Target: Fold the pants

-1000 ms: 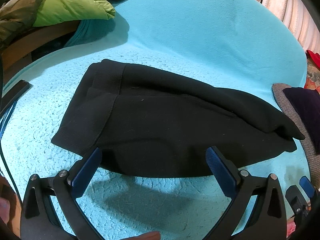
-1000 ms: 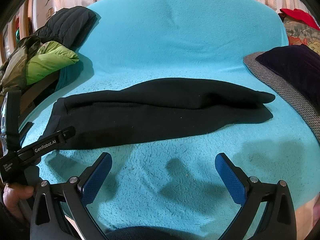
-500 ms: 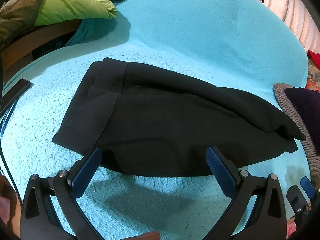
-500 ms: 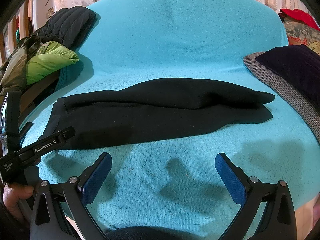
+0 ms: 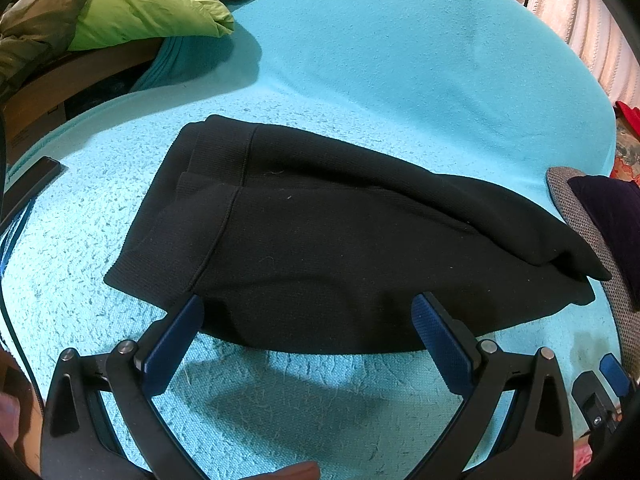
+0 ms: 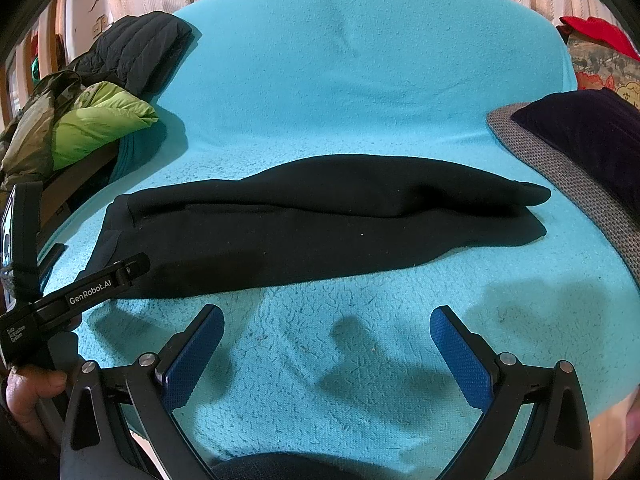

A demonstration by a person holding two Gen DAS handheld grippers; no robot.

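Black pants (image 5: pixel 340 248) lie flat on the turquoise blanket (image 5: pixel 400 60), folded lengthwise with one leg over the other, waistband at the left and leg ends at the right. In the right wrist view the pants (image 6: pixel 320 216) stretch across the middle. My left gripper (image 5: pixel 308 308) hangs open just above the near edge of the pants, close to the waistband end, with nothing between its blue pads. My right gripper (image 6: pixel 326 316) is open over bare blanket, short of the pants. The left gripper's body (image 6: pixel 92 284) shows at the left of the right wrist view, held by a hand (image 6: pixel 28 392).
A green and olive jacket pile (image 5: pixel 132 12) and a dark jacket (image 6: pixel 136 52) sit at the left end. A dark purple cushion (image 6: pixel 592 132) on a grey mat (image 6: pixel 560 172) lies at the right. A dark flat object (image 5: pixel 28 184) rests at the left edge.
The left gripper has drifted very slightly; the pants sit a touch lower in its view. The right gripper and pants have not moved.
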